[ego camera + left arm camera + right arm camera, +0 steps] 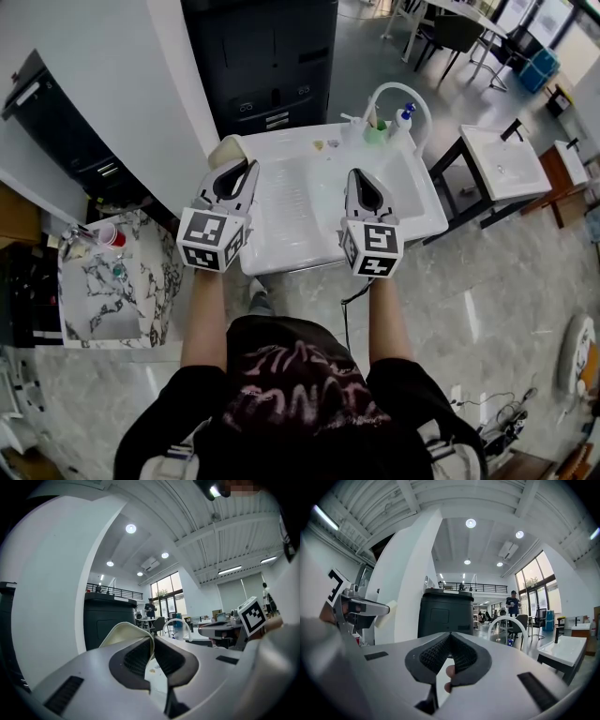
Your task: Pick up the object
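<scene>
White sink (424, 208) lies under both tongs, with a black cabinet (262, 56) behind it. The left tongs (152, 643) are clamped on the cream object (123, 633), over the sink's back-left corner. Head view shows only its rounded end. Right gripper view catches it side-on, block-like. The right tongs (450, 638) are closed and empty, with a finger (450, 671) visible beneath. The object's full shape is unclear.

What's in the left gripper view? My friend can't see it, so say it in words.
The left gripper has its jaws pinched shut on the edge of a cream sponge. Behind it, in a big bright room, stand a dark cabinet and a curved white tap.
</scene>
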